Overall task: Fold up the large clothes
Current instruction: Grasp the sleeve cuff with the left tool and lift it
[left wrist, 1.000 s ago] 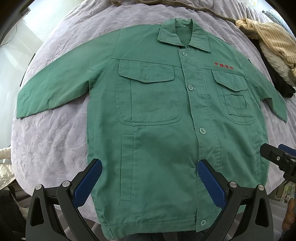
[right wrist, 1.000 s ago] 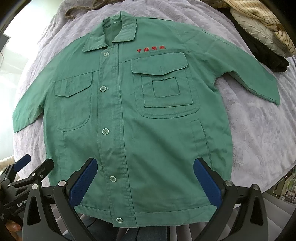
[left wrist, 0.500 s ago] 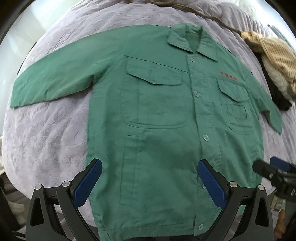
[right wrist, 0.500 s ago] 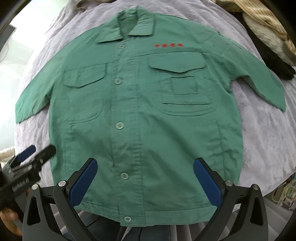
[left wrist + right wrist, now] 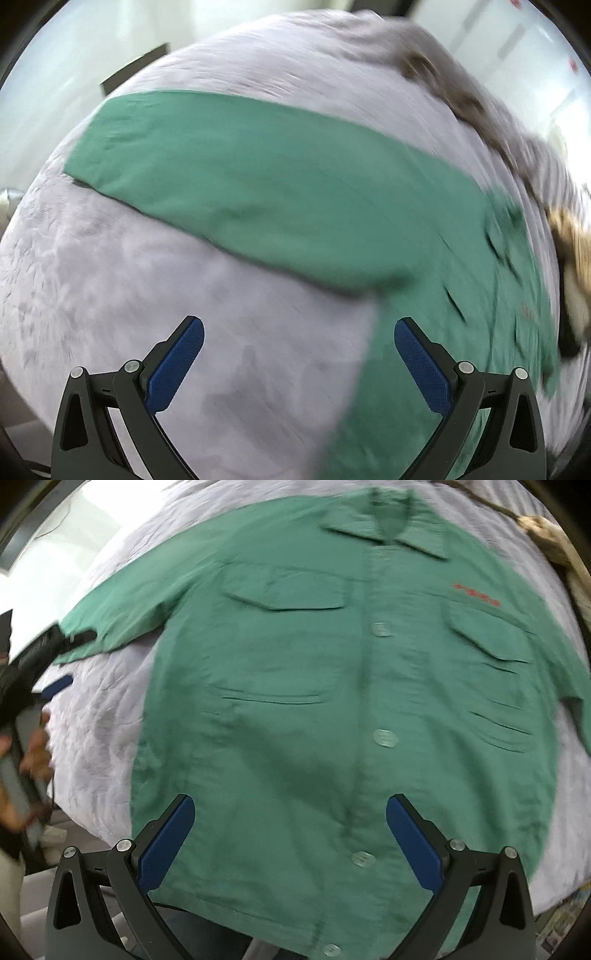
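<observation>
A green button-up work jacket (image 5: 332,701) lies flat, front up, on a lilac quilted bed cover (image 5: 103,709), collar at the far side. In the left wrist view its left sleeve (image 5: 240,184) stretches across the cover, blurred by motion. My left gripper (image 5: 299,354) is open and empty, over bare cover just below that sleeve; it also shows in the right wrist view (image 5: 55,661) by the sleeve cuff. My right gripper (image 5: 290,834) is open and empty above the jacket's lower front, near the button placket.
A heap of tan, striped and dark clothes (image 5: 569,258) lies at the right edge of the bed. A brown cord or strap (image 5: 491,507) runs along the far side. The bed's near edge drops off below the jacket hem.
My left gripper has swung left from the jacket's body to its left sleeve, blurring that view. My right gripper has shifted left and closer over the jacket's front. Both stay open.
</observation>
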A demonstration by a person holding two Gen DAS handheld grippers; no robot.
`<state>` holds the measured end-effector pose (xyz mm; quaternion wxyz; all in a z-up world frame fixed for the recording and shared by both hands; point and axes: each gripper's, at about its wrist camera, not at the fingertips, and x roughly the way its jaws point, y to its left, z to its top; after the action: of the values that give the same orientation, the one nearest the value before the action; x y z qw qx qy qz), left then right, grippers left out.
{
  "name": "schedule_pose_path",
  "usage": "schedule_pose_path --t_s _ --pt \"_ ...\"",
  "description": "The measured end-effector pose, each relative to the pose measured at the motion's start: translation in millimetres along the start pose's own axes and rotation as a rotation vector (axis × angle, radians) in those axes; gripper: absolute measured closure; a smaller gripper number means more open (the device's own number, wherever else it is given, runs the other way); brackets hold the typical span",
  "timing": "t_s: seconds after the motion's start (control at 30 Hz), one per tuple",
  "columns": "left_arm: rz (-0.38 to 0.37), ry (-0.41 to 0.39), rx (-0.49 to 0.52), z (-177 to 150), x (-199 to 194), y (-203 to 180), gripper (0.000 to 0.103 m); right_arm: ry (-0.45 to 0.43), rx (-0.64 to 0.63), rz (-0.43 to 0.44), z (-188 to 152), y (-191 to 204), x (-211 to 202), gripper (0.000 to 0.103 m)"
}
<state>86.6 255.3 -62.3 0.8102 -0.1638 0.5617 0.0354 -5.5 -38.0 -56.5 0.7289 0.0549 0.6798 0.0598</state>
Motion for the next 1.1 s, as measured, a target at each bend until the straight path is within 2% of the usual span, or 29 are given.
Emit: schedule_pose_path --t_s 0.17,0.23,0.33,0.43,0.5,0.57,0.63,0.67,0.7,0.77,0.87,0.9,0.93,1.1 --pt "-0.036 -0.082 -0.17 40 29 76 0.0 0.025 -0.026 0.064 15 23 26 0.0" --pt "-0.047 -0.089 -0.229 50 42 98 0.0 0.025 -0.031 0.105 20 31 32 0.0" --pt "-0.101 -0.11 -0.302 62 58 125 0.0 0.022 -0.04 0.137 27 40 40 0.0" --pt "-0.138 -0.144 -0.331 73 64 137 0.0 0.022 -0.025 0.163 30 44 47 0.0" --pt "-0.158 -0.176 -0.296 80 64 131 0.002 0.024 -0.014 0.173 33 46 49 0.0" --pt "-0.172 -0.198 -0.249 84 61 127 0.026 0.026 -0.009 0.174 34 47 50 0.0" --pt "-0.2 -0.176 -0.229 88 65 123 0.067 0.025 -0.012 0.172 35 51 52 0.0" --pt "-0.205 -0.169 -0.23 88 66 123 0.077 0.023 -0.015 0.172 34 52 51 0.0" --pt "-0.203 -0.167 -0.228 88 67 122 0.091 0.02 -0.016 0.171 34 50 50 0.0" --pt "-0.214 -0.186 -0.222 89 61 120 0.092 0.008 -0.011 0.176 32 44 44 0.0" --pt "-0.278 -0.231 -0.201 90 44 112 0.092 -0.011 0.013 0.187 31 33 42 0.0" --pt "-0.302 -0.243 -0.185 94 40 103 0.099 -0.016 0.021 0.189 31 28 41 0.0" --pt "-0.332 -0.257 -0.163 95 33 94 0.1 -0.025 0.034 0.193 31 23 39 0.0" --pt "-0.509 -0.291 0.011 101 -1 15 0.1 -0.083 0.106 0.213 27 -7 25 0.0"
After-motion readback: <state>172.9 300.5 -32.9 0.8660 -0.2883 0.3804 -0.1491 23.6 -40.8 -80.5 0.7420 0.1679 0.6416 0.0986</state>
